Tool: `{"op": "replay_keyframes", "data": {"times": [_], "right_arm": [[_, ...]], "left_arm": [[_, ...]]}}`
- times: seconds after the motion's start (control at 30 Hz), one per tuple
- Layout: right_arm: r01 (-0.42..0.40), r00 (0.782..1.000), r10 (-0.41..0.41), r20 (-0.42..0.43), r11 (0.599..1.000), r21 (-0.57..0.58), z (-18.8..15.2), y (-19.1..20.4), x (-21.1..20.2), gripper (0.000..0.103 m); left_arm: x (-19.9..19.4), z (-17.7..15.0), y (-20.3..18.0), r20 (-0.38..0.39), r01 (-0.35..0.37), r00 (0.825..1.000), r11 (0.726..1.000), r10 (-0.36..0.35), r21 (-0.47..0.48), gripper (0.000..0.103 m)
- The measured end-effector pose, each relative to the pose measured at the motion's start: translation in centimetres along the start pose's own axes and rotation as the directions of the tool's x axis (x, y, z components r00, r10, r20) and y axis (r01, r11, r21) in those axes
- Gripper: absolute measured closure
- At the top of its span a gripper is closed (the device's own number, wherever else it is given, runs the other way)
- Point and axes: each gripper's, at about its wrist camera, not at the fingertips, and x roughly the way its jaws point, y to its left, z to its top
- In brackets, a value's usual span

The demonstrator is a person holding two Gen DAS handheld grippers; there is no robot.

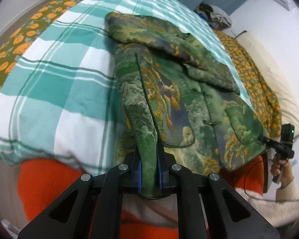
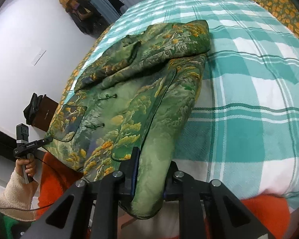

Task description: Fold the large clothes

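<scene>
A green brocade jacket [image 1: 179,91] with a yellow and green landscape print lies on a bed, its sleeves folded across the upper part. It also shows in the right wrist view [image 2: 129,91]. My left gripper [image 1: 149,169] is shut on the jacket's hem at one bottom corner. My right gripper [image 2: 149,171] is shut on the hem at the other bottom corner. Each gripper shows in the other's view, the right one [image 1: 277,145] and the left one [image 2: 33,145], at the jacket's near edge.
The bed has a teal and white checked cover [image 1: 59,91] over an orange flowered sheet [image 1: 16,39]. An orange blanket [image 1: 49,183] hangs at the near edge. A cream pillow [image 1: 279,83] and a pile of clothes [image 1: 215,16] lie beyond. A dark bedside cabinet [image 2: 43,113] stands by the wall.
</scene>
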Motion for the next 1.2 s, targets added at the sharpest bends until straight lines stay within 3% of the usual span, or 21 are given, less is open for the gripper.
{"op": "replay_keyframes", "data": {"times": [0.17,0.3,0.4,0.5,0.57,0.67,0.73,0.87,0.93,0.97,1.0,1.07,1.1,1.2], "right_arm": [[-0.032,0.998,0.032,-0.044,0.999,0.009,-1.9,-0.7,-0.9,0.085],[-0.153,0.987,0.156,-0.033,0.986,0.064,-3.1,-0.6,-3.4,0.085],[-0.261,0.965,0.257,0.05,0.961,0.09,-1.4,-0.8,-6.0,0.086],[-0.301,0.946,0.289,0.144,0.951,0.071,2.9,-1.6,-7.2,0.086],[-0.265,0.949,0.252,0.191,0.963,0.047,6.3,-2.0,-6.4,0.086],[-0.255,0.941,0.231,0.246,0.964,0.071,11.1,-3.4,-3.3,0.086],[-0.23,0.942,0.196,0.272,0.968,0.097,13.2,-3.9,-0.9,0.086],[-0.186,0.951,0.131,0.279,0.966,0.18,15.3,-5.9,4.4,0.086],[-0.163,0.958,0.097,0.269,0.959,0.233,15.7,-7.2,7.5,0.086],[-0.157,0.959,0.086,0.269,0.954,0.254,15.8,-7.7,8.4,0.084],[-0.155,0.96,0.077,0.271,0.948,0.278,15.7,-8.1,9.1,0.084],[-0.162,0.96,0.066,0.273,0.924,0.346,15.4,-8.9,10.2,0.079],[-0.176,0.959,0.071,0.275,0.909,0.379,15.4,-9.2,10.5,0.076],[-0.245,0.946,0.121,0.302,0.877,0.414,15.8,-9.6,9.7,0.046]], "left_arm": [[-3.5,-3.1,0.2,-0.004,0.02,1.0,1.0,-0.02,-0.003,0.093],[-7.4,-4.4,-0.2,0.017,0.074,0.997,0.997,-0.073,-0.038,0.094],[-10.5,-1.9,-1.0,0.114,0.107,0.988,0.994,-0.104,-0.024,0.094],[-11.7,2.8,-0.5,0.226,0.159,0.962,0.987,-0.151,-0.02,0.094],[-10.5,6.4,0.2,0.271,0.141,0.954,0.99,-0.13,-0.021,0.094],[-6.7,10.8,2.0,0.296,0.155,0.948,0.983,-0.12,-0.098,0.094],[-3.4,13.4,3.0,0.297,0.122,0.952,0.983,-0.077,-0.139,0.094],[1.9,15.7,3.8,0.275,0.043,0.962,0.985,0.005,-0.169,0.092],[4.0,16.5,4.0,0.258,-0.004,0.965,0.982,0.054,-0.189,0.086],[4.6,16.7,4.1,0.25,-0.035,0.964,0.978,0.086,-0.204,0.071],[4.9,16.7,4.0,0.243,-0.054,0.964,0.975,0.107,-0.215,0.05],[4.9,16.9,4.1,0.254,-0.041,0.962,0.974,0.099,-0.222,0.028],[4.6,17.0,4.2,0.266,-0.018,0.961,0.976,0.077,-0.216,0.025],[2.8,16.8,4.5,0.29,0.062,0.957,0.984,-0.011,-0.168,0.017]]}}
